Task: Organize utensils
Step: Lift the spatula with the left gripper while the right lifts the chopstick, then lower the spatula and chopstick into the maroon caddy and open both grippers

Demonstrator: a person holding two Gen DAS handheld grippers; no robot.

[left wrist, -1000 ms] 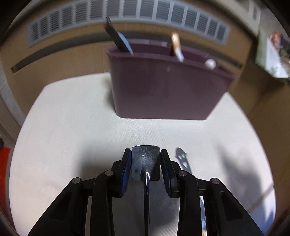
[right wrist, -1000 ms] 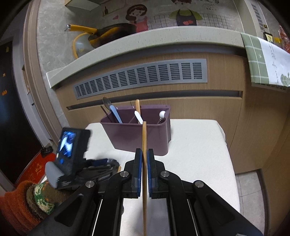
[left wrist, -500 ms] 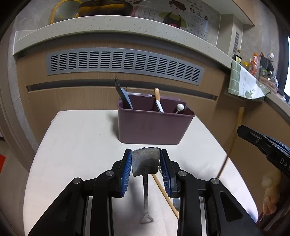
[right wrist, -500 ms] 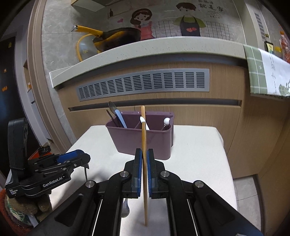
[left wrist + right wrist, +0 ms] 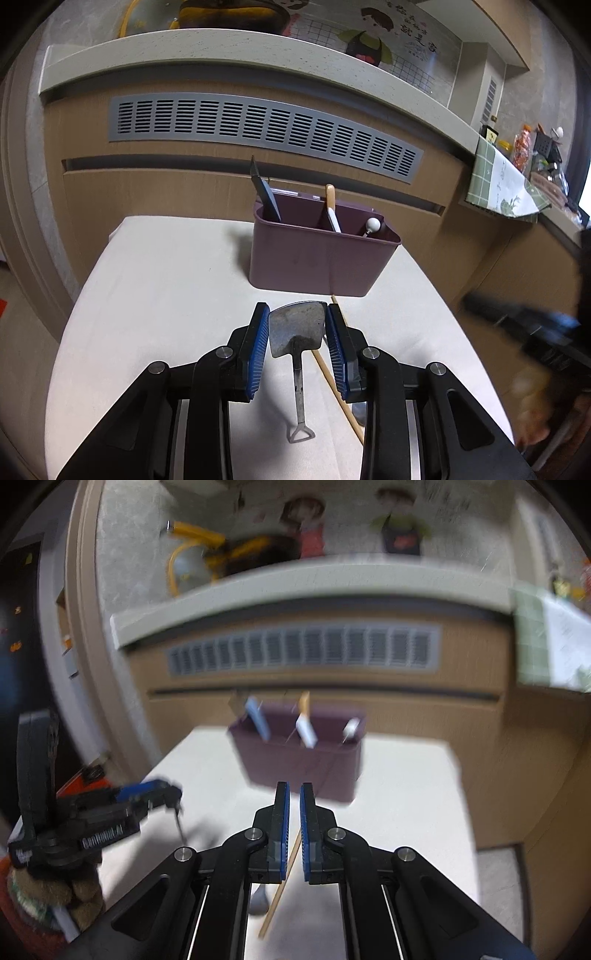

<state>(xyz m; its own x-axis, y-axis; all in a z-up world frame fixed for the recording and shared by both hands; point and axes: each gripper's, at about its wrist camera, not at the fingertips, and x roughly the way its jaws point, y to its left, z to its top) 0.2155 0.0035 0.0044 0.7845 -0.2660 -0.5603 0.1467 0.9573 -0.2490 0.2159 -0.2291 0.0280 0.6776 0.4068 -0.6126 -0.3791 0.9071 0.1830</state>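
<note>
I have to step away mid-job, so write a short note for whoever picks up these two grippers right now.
Left gripper: shut on the blade of the small metal shovel, with its handle hanging above the table.
Right gripper: fingers have just been opening; the wooden chopstick sits loose and tilted in the gap, not clamped.
Purple caddy: at the table's far side.
Done: several utensils already in the caddy.
Left: put the shovel and chopstick into the caddy.

A dull, scuffed metal spatula (image 5: 296, 329), a smooth matt purple plastic caddy (image 5: 317, 260), a pale wooden chopstick (image 5: 341, 373) and a matt cream tabletop (image 5: 166, 295) show.
</note>
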